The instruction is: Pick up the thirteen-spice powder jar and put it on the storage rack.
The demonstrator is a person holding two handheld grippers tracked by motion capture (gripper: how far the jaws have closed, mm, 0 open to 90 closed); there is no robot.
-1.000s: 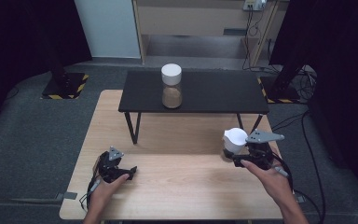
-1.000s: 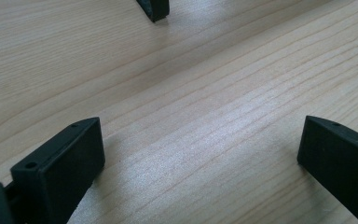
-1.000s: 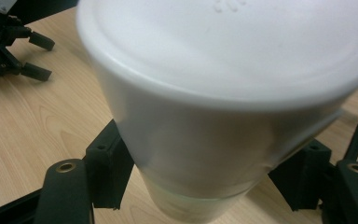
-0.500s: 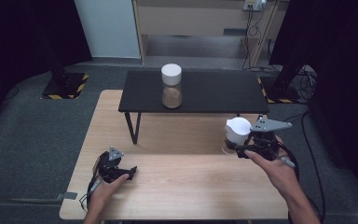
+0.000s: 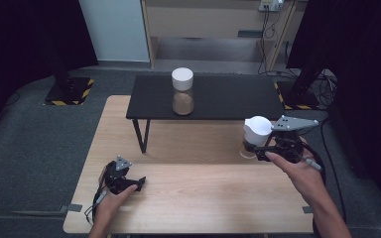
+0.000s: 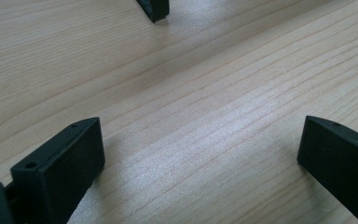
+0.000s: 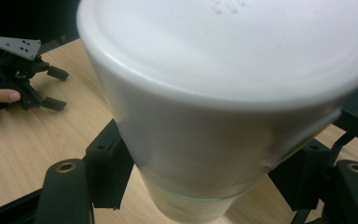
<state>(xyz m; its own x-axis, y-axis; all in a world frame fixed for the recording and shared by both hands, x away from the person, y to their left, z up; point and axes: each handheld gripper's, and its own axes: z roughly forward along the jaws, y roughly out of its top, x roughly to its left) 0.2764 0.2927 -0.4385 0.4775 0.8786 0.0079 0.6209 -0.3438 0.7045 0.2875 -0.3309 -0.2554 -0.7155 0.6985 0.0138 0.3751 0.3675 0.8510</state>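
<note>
Right gripper clamped on white-lidded jar, jaws pinching glass body just under lid, jar aloft over wooden table. Left gripper idle on tabletop, jaws spread wide, nothing between them. Second jar well beyond fingers on black side table. Risk: smooth glass, narrow pinch, jar tilts or slips through pads; top-heavy lid may swing it.
</note>
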